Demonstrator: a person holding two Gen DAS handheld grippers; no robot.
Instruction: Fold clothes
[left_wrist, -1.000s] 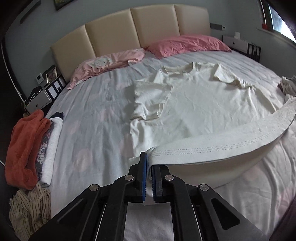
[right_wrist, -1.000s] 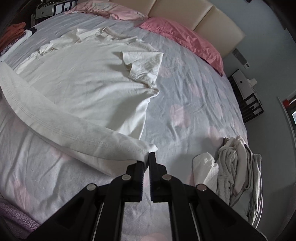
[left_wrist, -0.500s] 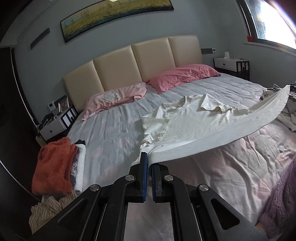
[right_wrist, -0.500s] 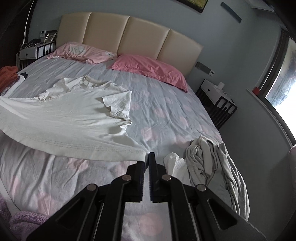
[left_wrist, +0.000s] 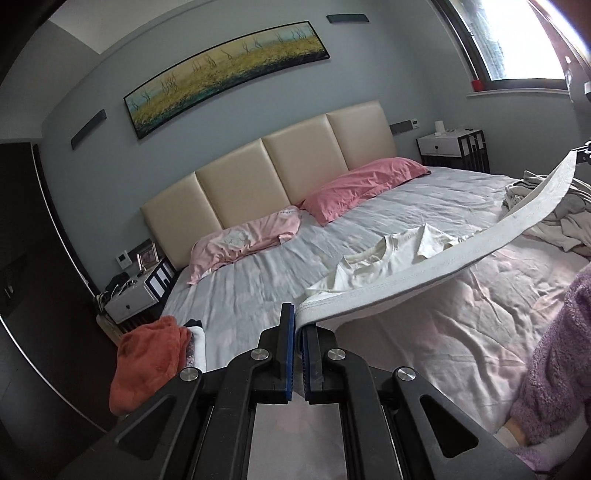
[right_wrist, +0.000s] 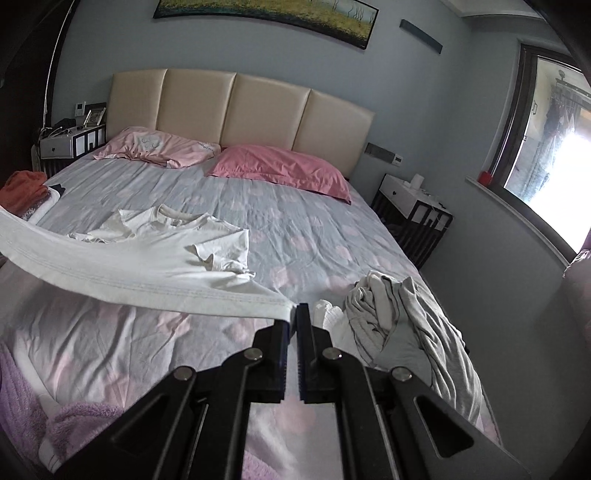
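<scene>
Left hand-held gripper (left_wrist: 298, 334) is clamped on one hem corner of the white t-shirt (left_wrist: 373, 267), blue pads pinched tight on the cloth. Right hand-held gripper (right_wrist: 295, 325) is clamped on the other hem corner, same shirt (right_wrist: 166, 254) seen from its camera. I hold the hem stretched between the two, lifted off the bed (left_wrist: 258, 280) as a taut band with a double stitch line; in the left view it runs up and right to the far gripper at the frame edge. Collar end and both sleeves of the shirt lie on the sheet, wrinkled, neck pointing toward the headboard (left_wrist: 266, 173). Sheet is grey with pale pink blotches. Two pink pillows (right_wrist: 280, 168) sit against the headboard, the lighter one on the left, the darker on the right. Pile of unfolded grey and white clothes (right_wrist: 399, 317) lies on the right side of the bed, just beside my right gripper. Stack (left_wrist: 155, 354) with an orange fleece on top sits at the left edge of the bed, near my left gripper. My purple fuzzy sleeve (left_wrist: 554, 373) shows at lower right of the left view. Nightstands on both sides, long landscape painting (left_wrist: 225, 70) above the headboard, window (right_wrist: 546, 144) bright on the right wall.
</scene>
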